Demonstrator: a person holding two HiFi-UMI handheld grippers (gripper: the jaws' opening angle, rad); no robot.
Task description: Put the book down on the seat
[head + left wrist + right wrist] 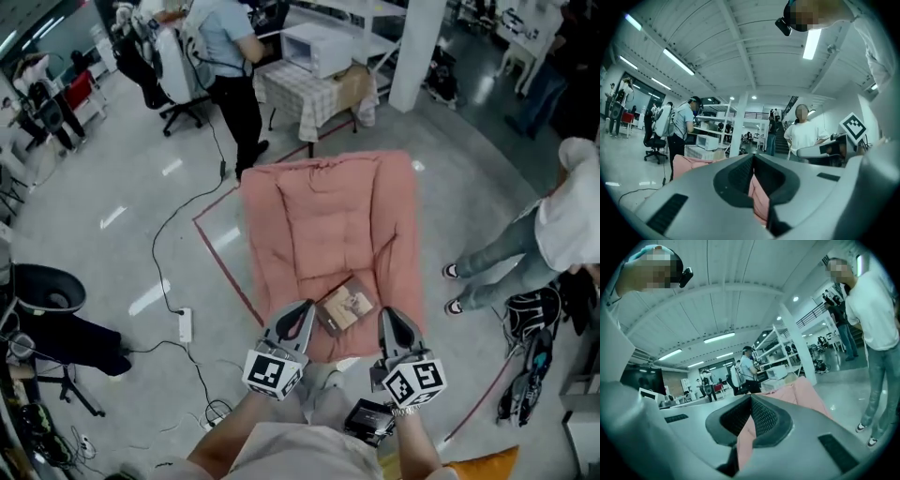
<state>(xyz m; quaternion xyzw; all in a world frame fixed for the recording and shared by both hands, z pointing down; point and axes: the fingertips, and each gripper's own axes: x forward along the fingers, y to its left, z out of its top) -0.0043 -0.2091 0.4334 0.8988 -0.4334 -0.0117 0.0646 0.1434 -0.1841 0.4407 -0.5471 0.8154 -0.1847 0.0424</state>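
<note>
A brown book (345, 307) lies flat on the front part of the pink cushioned seat (328, 206), free of both grippers. My left gripper (302, 313) hovers just left of the book with its jaws shut and empty. To the right of the book, my right gripper (388, 319) is also shut with nothing in it. In the left gripper view the left gripper (753, 156) has its jaws meeting at the tip, with pink seat fabric (759, 199) behind them. The right gripper (751, 397) looks the same in the right gripper view, above the pink seat (806, 392).
A person in a blue shirt (230, 56) stands behind the seat by a table with a microwave (317, 47). Another person (553, 234) stands at the right near a black bag (534, 314). A power strip (185, 324) and cables lie on the floor at left. A white pillar (417, 47) stands behind.
</note>
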